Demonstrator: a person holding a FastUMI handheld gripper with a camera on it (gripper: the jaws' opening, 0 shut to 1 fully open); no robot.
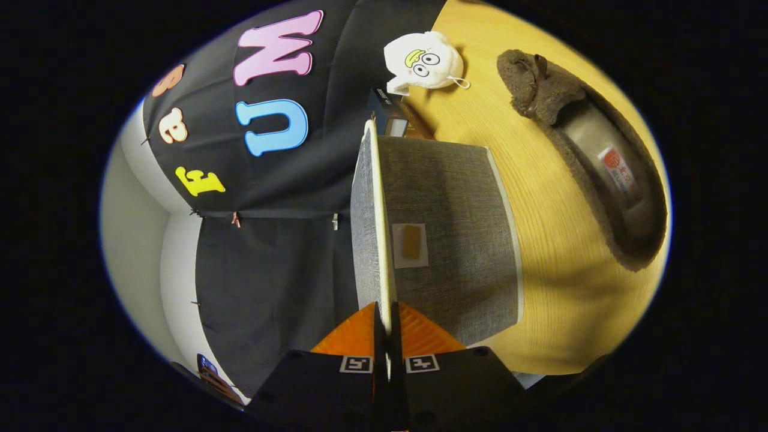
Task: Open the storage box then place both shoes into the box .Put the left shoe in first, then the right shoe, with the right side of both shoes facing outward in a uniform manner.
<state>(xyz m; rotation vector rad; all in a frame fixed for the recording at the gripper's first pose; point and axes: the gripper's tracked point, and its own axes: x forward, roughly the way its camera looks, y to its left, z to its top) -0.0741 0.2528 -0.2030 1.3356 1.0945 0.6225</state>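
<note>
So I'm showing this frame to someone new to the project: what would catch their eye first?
Probably the grey fabric lid of the storage box, its thin pale edge pinched between the two fingers of the gripper. Beyond it on the wooden table lies a fuzzy brown shoe, opening up. A white plush toy with cartoon eyes sits farther off, near the booth's wall.

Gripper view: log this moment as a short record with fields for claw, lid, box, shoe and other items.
claw: claw shut on the lid's edge, one finger on each side
lid: lid seen edge-on, running away from the claw, lifted off the box
box: grey fabric box on the table
shoe: one brown fuzzy shoe on the table beside the box, not in it
other items: white plush toy beyond the box
</note>
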